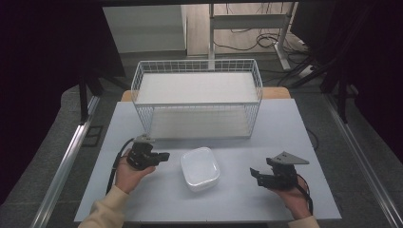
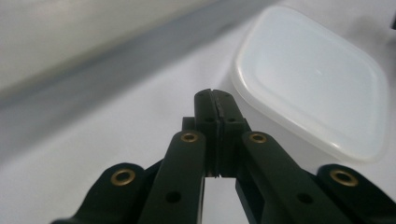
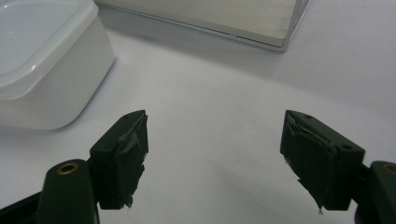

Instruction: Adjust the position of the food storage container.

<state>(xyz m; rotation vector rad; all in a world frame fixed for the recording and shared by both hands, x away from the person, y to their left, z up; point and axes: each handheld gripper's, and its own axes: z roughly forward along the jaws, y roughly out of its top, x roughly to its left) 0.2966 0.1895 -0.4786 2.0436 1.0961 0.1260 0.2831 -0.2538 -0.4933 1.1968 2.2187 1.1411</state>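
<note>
A white lidded plastic container (image 1: 200, 168) sits near the middle of the table (image 1: 266, 133), between my two hands. My left gripper (image 1: 165, 156) is held just left of it, pointing toward it, jaws pressed together with nothing between them. In the left gripper view the shut jaws (image 2: 215, 100) point at the container's lid (image 2: 317, 84) a short way off. My right gripper (image 1: 254, 174) rests right of the container, jaws wide apart and empty. The right gripper view has its open gripper (image 3: 215, 140) over bare table, with the container (image 3: 46, 60) at upper left.
A white wire basket (image 1: 197, 97) with a pale base stands at the back of the table, behind the container. Its lower edge (image 3: 210, 18) crosses the top of the right gripper view. Dark floor and a desk frame lie beyond the table.
</note>
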